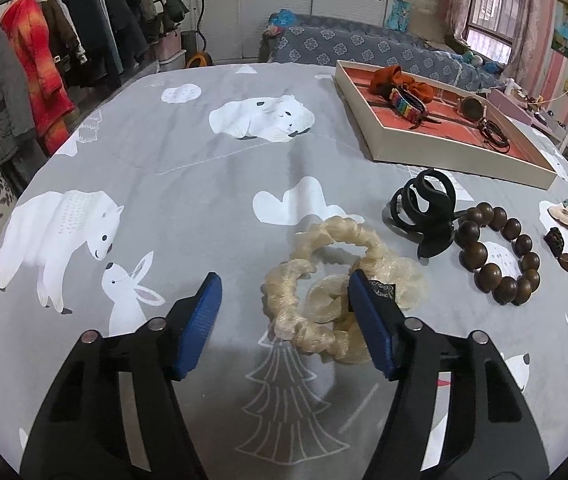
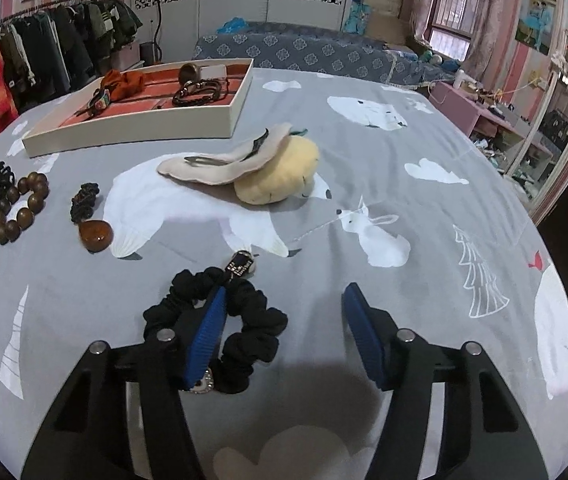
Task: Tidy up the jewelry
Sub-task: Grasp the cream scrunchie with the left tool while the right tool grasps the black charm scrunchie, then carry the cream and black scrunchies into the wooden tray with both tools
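My left gripper (image 1: 284,280) hangs open over a cream scrunchie (image 1: 282,304) on the grey bedspread. Its right finger (image 1: 367,312) sits in the scrunchie's middle hole, the near-left arc of the scrunchie lies between the jaws, and the left pad stands clear of it. In the right wrist view my right gripper (image 2: 285,292) is open over a black scrunchie (image 2: 256,320) with a small tag. Its left finger (image 2: 208,332) covers the hole, and the right pad is well apart from the fabric. The white tray (image 1: 435,152) (image 2: 132,134) with a red lining holds an orange scrunchie (image 1: 399,78) and bracelets.
Right of the cream scrunchie lie a black claw clip (image 1: 423,212) and a wooden bead bracelet (image 1: 499,252). A plush hair clip (image 2: 244,168) and an amber pendant on black cord (image 2: 96,236) lie beyond the black scrunchie. A clothes rack (image 1: 64,40) lines the left wall.
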`<act>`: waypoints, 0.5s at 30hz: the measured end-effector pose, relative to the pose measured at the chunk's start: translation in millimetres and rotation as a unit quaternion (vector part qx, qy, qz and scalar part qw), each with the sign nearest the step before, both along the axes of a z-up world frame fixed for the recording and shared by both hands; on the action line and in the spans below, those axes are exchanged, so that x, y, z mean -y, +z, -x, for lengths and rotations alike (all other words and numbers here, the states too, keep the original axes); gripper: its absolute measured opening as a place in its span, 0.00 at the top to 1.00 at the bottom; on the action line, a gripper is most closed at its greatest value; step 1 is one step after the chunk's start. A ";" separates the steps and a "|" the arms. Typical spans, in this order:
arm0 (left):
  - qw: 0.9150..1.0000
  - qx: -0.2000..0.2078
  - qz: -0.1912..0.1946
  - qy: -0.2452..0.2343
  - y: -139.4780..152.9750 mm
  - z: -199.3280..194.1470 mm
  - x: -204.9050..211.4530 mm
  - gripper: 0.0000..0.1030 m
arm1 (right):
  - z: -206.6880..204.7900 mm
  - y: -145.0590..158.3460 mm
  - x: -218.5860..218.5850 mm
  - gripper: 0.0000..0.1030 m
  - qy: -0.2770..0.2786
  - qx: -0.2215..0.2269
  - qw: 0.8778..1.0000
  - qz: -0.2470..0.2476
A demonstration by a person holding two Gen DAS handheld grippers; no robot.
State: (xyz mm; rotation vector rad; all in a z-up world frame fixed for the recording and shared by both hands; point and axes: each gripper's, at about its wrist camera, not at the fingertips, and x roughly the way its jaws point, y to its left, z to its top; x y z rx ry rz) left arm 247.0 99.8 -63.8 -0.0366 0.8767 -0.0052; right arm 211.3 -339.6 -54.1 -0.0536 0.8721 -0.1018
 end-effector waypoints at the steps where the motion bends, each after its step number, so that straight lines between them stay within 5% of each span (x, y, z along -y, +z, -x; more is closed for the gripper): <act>1: 1.000 0.000 0.000 -0.001 -0.3 0.2 0.1 0.42 | -0.4 -0.4 0.1 0.47 0.002 -0.001 1.000 -0.004; 6: 1.000 -0.009 0.002 -0.002 -2.8 -1.6 0.5 0.63 | -0.9 -1.5 -1.4 0.58 0.011 -0.004 1.000 -0.017; 15: 1.000 -0.013 -0.008 -0.004 -4.0 -1.4 4.2 0.85 | 0.3 -0.5 1.0 0.79 0.005 0.001 1.000 -0.028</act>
